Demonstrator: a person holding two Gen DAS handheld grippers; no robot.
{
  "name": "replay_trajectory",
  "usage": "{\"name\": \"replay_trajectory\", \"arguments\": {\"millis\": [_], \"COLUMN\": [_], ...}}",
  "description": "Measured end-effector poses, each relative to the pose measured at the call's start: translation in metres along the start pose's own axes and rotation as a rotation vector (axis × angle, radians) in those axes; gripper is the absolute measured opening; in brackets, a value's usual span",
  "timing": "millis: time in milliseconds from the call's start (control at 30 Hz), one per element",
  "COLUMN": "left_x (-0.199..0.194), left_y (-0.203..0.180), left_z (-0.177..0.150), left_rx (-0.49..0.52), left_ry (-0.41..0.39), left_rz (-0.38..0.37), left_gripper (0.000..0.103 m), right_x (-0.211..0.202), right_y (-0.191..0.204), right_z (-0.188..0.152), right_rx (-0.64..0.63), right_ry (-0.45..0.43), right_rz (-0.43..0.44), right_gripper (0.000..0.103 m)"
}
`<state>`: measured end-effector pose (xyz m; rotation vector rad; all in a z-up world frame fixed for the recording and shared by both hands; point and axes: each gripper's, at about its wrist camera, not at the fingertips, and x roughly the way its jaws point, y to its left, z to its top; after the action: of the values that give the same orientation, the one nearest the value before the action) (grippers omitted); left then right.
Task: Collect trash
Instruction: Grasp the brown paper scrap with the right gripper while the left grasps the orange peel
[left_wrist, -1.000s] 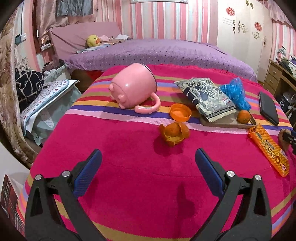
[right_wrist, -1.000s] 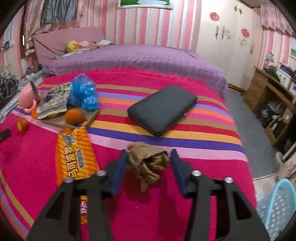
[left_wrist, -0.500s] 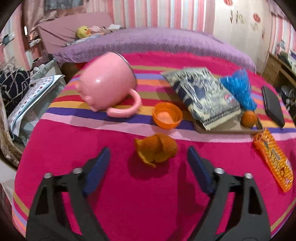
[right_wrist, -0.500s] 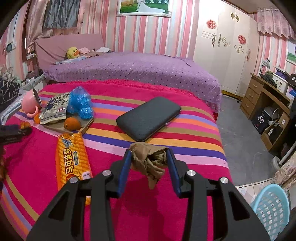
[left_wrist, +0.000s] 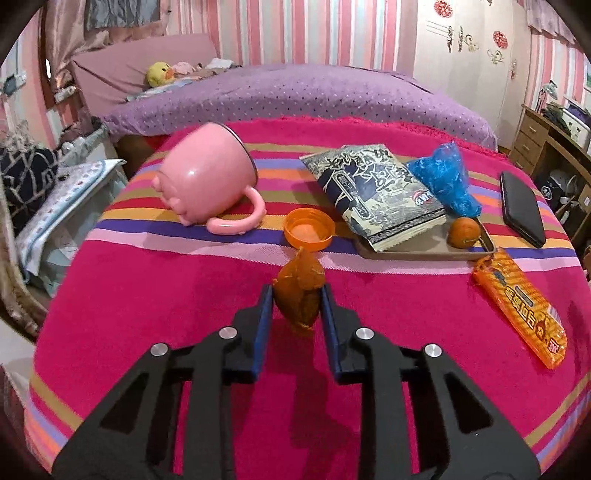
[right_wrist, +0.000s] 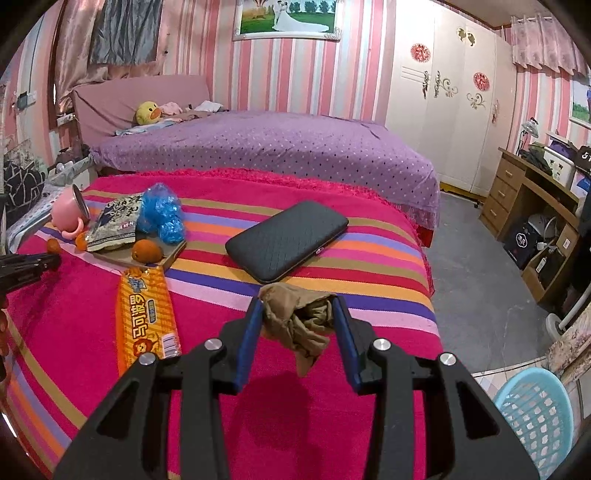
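A curled orange peel (left_wrist: 299, 284) stands on the pink striped cover between the blue pads of my left gripper (left_wrist: 296, 301). Its jaws are closing, and both pads press on the peel's sides. In the right wrist view, my right gripper (right_wrist: 298, 314) is shut on a crumpled brown wad (right_wrist: 295, 325), which it holds above the cover with one end hanging down. The left gripper's tip also shows at that view's left edge, next to the peel (right_wrist: 53, 244).
Beyond the peel lie an orange lid (left_wrist: 309, 229) and a tipped pink mug (left_wrist: 207, 184). A tray (left_wrist: 424, 254) holds a snack bag (left_wrist: 380, 199), a blue plastic bag (left_wrist: 443, 181) and a tangerine (left_wrist: 463, 232). Also here are an orange wrapper (left_wrist: 517, 306), a black case (right_wrist: 288, 240) and a blue basket (right_wrist: 535, 413) on the floor.
My left gripper moved forward to the orange peel and its wide-open jaws came together onto it. The right gripper rose a little with the brown wad still in it.
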<state>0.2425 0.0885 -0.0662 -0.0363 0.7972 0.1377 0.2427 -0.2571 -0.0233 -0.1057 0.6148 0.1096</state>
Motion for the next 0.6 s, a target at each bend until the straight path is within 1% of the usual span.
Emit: {"name": "replay_trajectory", "arguments": {"millis": [100, 267, 500, 600], "left_x": [-0.014, -0.042, -0.064, -0.07], "left_y": [-0.001, -0.015, -0.054, -0.076], "left_z": [-0.001, -0.001, -0.006, -0.009], "left_rx": [-0.012, 0.004, 0.036, 0.059], "left_ry": [-0.019, -0.088, -0.127, -0.133], "left_rz": [-0.006, 0.027, 0.005, -0.014], "left_gripper": [0.025, 0.025, 0.025, 0.025], "right_x": [-0.007, -0.02, -0.035, -0.042], "right_y": [-0.001, -0.006, -0.02, -0.028], "right_z": [-0.001, -0.005, -0.013, -0.019], "right_rx": [-0.006, -0.01, -0.005, -0.021], "right_ry": [-0.008, -0.019, -0.03, -0.032], "right_rz": [0.003, 0.017, 0.026, 0.008], "right_gripper": [0.039, 0.039, 0.039, 0.039]}}
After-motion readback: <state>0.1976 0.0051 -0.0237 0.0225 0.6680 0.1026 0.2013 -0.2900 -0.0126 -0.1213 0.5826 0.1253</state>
